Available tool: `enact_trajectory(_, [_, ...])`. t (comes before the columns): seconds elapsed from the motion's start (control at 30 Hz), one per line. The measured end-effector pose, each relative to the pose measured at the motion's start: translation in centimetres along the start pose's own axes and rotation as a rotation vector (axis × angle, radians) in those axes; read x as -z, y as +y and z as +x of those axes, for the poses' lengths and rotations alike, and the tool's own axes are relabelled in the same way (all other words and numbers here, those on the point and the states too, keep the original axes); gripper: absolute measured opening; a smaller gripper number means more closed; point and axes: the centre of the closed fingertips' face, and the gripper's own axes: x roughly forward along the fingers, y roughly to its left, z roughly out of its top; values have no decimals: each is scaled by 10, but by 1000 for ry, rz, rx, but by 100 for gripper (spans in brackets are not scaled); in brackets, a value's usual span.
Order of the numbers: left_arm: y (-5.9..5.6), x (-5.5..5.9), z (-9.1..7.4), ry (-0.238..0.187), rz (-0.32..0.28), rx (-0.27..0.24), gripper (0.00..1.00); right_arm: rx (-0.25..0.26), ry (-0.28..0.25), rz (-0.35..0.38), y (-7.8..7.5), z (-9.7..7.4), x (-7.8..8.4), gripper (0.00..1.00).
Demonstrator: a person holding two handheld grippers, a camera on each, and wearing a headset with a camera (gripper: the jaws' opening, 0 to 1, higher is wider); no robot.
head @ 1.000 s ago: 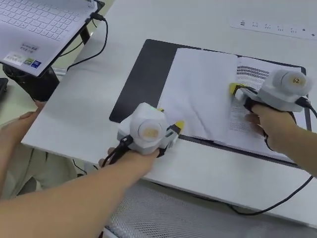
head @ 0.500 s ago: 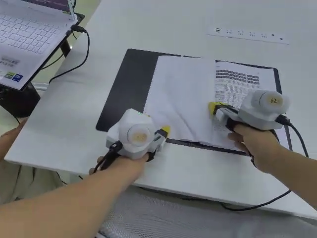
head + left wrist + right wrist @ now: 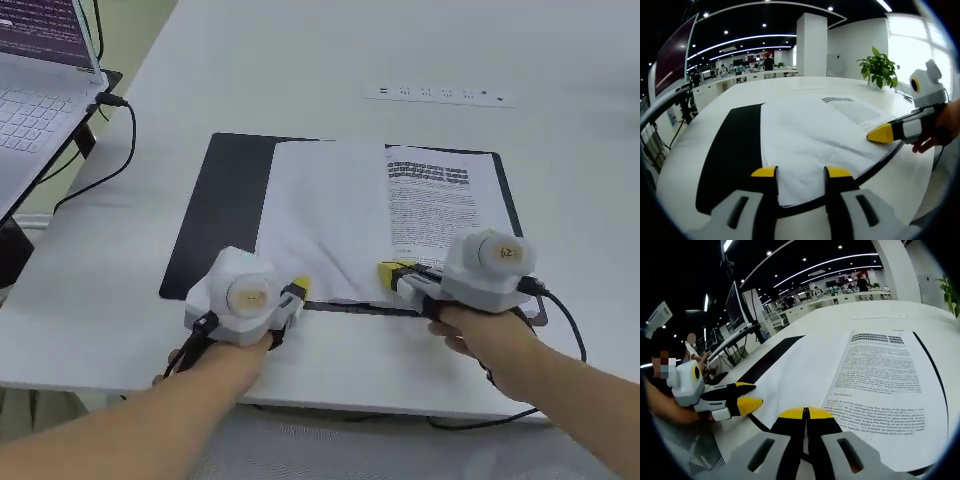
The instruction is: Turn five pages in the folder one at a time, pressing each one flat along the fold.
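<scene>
A black folder [image 3: 215, 215] lies open on the white table. Its left side carries a blank turned page [image 3: 320, 215], its right side a printed page [image 3: 440, 200]. My right gripper [image 3: 390, 273] is shut with nothing between its jaws, its yellow tips [image 3: 805, 412] resting on the paper at the fold, close to the folder's near edge. My left gripper [image 3: 297, 290] is open at the near edge of the blank page [image 3: 805, 135], one jaw either side of the paper's edge [image 3: 801, 172]. The right gripper [image 3: 882, 134] reaches into the left gripper view, and the left gripper [image 3: 747, 397] into the right gripper view.
A laptop [image 3: 35, 70] stands at the far left with a black cable [image 3: 115, 160] trailing toward the folder. A white power strip [image 3: 440, 95] lies beyond the folder. The table's front edge [image 3: 330, 400] runs just behind both hands. A potted plant [image 3: 882, 72] stands far off.
My right gripper has slid down the fold toward the folder's near edge. The left gripper has kept its place at the blank page's near edge. The head camera has shifted.
</scene>
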Motion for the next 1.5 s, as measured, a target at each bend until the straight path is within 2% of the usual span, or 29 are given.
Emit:
enact_trajectory(0.2, [0, 0, -2, 4, -1, -1, 35, -2, 15, 26, 7, -11, 13, 0])
enact_trajectory(0.7, [-1, 1, -4, 14, 1, 0, 36, -27, 105, 114, 27, -34, 39, 0])
enact_trajectory(0.8, [-1, 1, -3, 14, 1, 0, 36, -31, 99, 130, 29, -39, 39, 0])
enact_trajectory(0.97, [-1, 1, -2, 19, 2, 0, 36, -32, 88, 147, 32, -50, 30, 0])
enact_trajectory(1.07, [-1, 0, -2, 34, -1, 5, 36, -31, 48, 173, 36, -60, 17, 0])
enact_trajectory(1.13, [0, -2, -2, 47, -21, 16, 36, -21, 18, 216, 37, -67, 8, 0])
enact_trajectory(1.2, [-2, -3, -3, 78, -42, 37, 36, -14, -22, 244, 37, -73, -2, 0])
enact_trajectory(1.27, [-2, -1, -7, 160, -66, 59, 38, -1, -57, 261, 38, -81, -13, 0])
enact_trajectory(1.3, [-2, -2, -10, 178, -73, 61, 39, 2, -82, 272, 39, -84, -20, 0])
enact_trajectory(1.33, [-1, -10, -10, 148, -73, 65, 38, 5, -105, 291, 40, -89, -26, 0])
enact_trajectory(1.37, [-6, -21, -14, 98, -82, 96, 37, 10, -122, 297, 40, -92, -31, 0])
enact_trajectory(1.4, [-8, -27, -18, 80, -104, 109, 37, 16, -138, 306, 40, -97, -37, 0])
enact_trajectory(1.43, [-12, -33, -24, 73, -138, 127, 36, 19, -143, 315, 41, -100, -40, 0])
enact_trajectory(1.5, [-16, -39, -34, 84, -189, 140, 38, 31, -170, 331, 40, -107, -48, 0])
